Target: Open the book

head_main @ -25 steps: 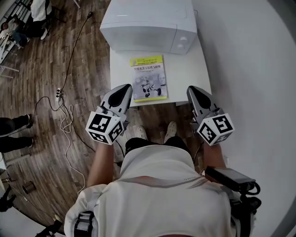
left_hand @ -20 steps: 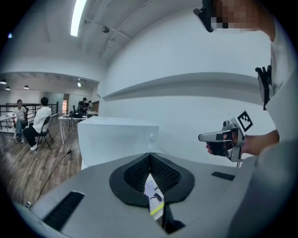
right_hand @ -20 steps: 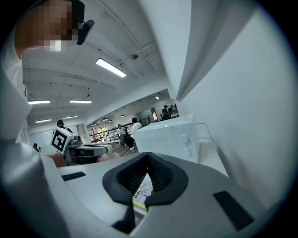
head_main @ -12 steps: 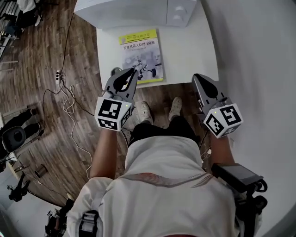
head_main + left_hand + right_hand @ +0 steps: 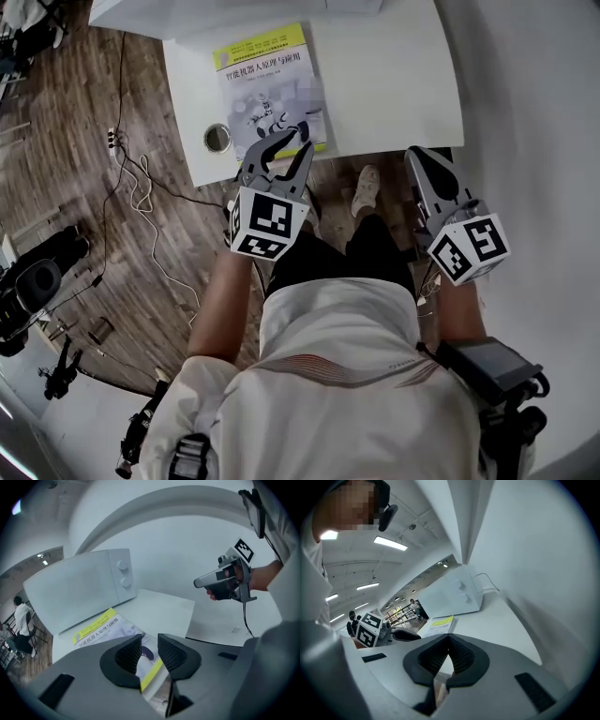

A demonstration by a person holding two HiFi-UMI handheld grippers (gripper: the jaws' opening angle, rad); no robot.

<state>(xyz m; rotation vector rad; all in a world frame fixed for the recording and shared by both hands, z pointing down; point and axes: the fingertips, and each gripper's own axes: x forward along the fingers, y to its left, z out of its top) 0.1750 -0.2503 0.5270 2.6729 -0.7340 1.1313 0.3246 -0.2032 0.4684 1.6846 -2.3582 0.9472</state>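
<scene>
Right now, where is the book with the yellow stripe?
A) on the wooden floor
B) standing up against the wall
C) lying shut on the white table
C: the book lies flat and closed, cover up, on the white table.

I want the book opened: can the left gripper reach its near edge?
Probably yes. The left gripper hangs over the near edge of the closed book, jaws opening and empty; nothing stands between.
</scene>
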